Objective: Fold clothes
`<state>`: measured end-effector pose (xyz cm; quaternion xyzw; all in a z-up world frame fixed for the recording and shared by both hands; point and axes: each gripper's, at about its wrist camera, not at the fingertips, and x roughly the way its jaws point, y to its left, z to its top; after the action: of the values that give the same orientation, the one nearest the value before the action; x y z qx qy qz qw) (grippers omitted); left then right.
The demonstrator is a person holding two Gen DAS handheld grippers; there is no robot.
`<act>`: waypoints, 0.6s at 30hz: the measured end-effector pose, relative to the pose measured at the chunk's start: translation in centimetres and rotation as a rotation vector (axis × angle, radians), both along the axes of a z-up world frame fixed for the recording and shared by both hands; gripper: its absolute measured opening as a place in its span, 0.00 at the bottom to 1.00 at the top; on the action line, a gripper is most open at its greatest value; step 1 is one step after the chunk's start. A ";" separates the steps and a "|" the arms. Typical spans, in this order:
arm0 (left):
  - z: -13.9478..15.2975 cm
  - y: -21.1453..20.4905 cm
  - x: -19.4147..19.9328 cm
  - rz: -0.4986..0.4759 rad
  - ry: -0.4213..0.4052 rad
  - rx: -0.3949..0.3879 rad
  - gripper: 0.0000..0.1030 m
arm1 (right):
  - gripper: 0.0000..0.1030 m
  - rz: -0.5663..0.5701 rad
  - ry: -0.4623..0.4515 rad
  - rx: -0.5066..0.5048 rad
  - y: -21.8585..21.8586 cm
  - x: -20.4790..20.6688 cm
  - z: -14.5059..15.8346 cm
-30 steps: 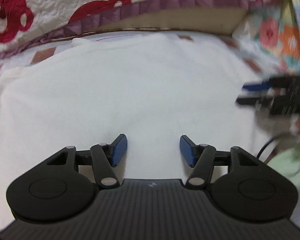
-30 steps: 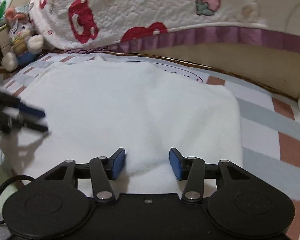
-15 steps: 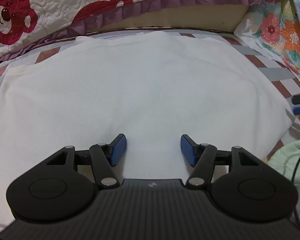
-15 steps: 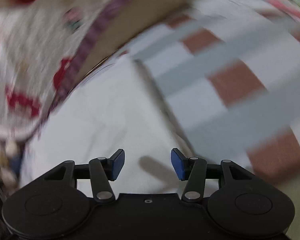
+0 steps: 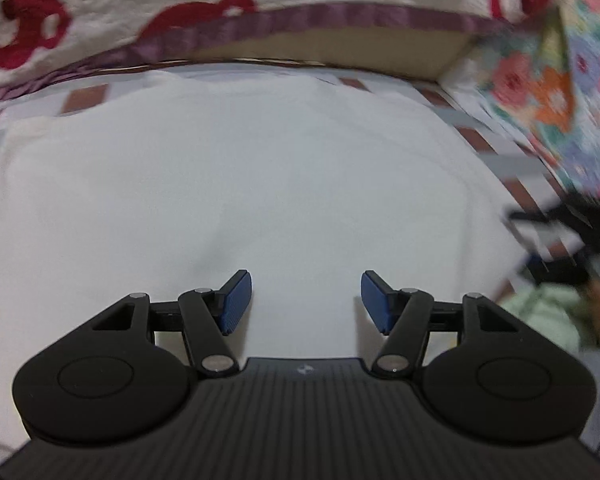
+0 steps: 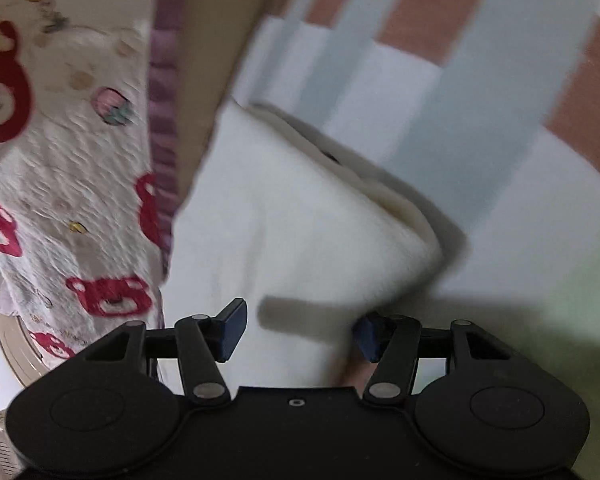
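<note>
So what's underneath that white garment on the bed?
The white garment lies on a checked sheet of grey, white and brick-red squares, showing around its edges. Whatever lies beneath its middle is covered.

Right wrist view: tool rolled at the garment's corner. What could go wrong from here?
1. The right tool is open at the white folded garment's layered corner; closing might catch only the top layer.
2. The picture is blurred, so aim may be off.
3. The left tool hovers open, pinning nothing; the fold may drag.
</note>
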<state>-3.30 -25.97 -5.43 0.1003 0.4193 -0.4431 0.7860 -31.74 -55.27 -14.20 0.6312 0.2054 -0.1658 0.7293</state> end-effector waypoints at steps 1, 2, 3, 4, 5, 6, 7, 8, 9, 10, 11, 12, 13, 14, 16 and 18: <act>-0.1 0.0 -0.5 -0.030 0.007 -0.032 0.58 | 0.58 0.002 -0.019 -0.019 0.0 0.5 0.2; -0.2 0.1 -1.0 -0.054 0.019 -0.062 0.59 | 0.53 0.001 -0.049 -0.042 -0.1 0.9 0.5; -0.3 0.1 -1.2 -0.061 0.041 -0.084 0.59 | 0.44 0.008 -0.067 -0.073 -0.2 1.3 0.9; -0.4 -0.2 -1.5 -0.071 0.058 -0.087 0.59 | 0.41 0.028 -0.063 -0.118 -0.1 1.5 1.4; -0.6 -0.6 -1.8 -0.077 0.052 -0.064 0.59 | 0.40 0.049 -0.059 -0.163 0.0 1.8 2.0; -0.9 -1.0 -2.1 -0.081 0.038 -0.033 0.58 | 0.40 0.069 -0.054 -0.209 0.1 2.0 2.6; -1.2 -1.5 -2.3 -0.085 0.024 -0.003 0.58 | 0.41 0.090 -0.050 -0.254 0.2 2.3 3.1; -1.5 -1.9 -2.6 -0.089 0.012 0.022 0.59 | 0.42 0.104 -0.034 -0.281 0.2 2.6 3.4; -1.6 -2.1 -2.7 -0.089 0.007 0.029 0.59 | 0.43 0.104 -0.007 -0.265 0.0 2.9 3.0; -1.7 -2.1 -2.7 -0.083 0.009 0.033 0.59 | 0.49 0.101 -0.004 -0.237 -0.1 3.0 2.7; -1.8 -2.2 -2.8 -0.078 0.011 0.036 0.59 | 0.55 0.097 -0.002 -0.209 -0.3 3.1 2.3; -1.8 -2.3 -2.8 -0.073 0.014 0.040 0.60 | 0.64 0.094 0.000 -0.181 -0.4 3.2 1.9; -1.9 -2.3 -2.8 -0.068 0.016 0.044 0.60 | 0.65 0.099 0.003 -0.166 -0.4 3.5 1.7; -1.9 -2.3 -2.9 -0.063 0.018 0.047 0.60 | 0.65 0.121 0.008 -0.182 -0.2 4.0 1.8; -1.8 -2.1 -2.7 -0.058 0.027 0.051 0.60 | 0.58 0.161 0.012 -0.212 0.1 5.0 2.1; -1.3 -1.7 -2.6 -0.049 0.036 0.055 0.60 | 0.37 0.172 -0.012 -0.244 0.1 5.6 2.5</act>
<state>-5.92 -27.64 -6.77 0.1243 0.4428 -0.4522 0.7642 -26.17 -55.16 -11.70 0.5189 0.2325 -0.1226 0.8134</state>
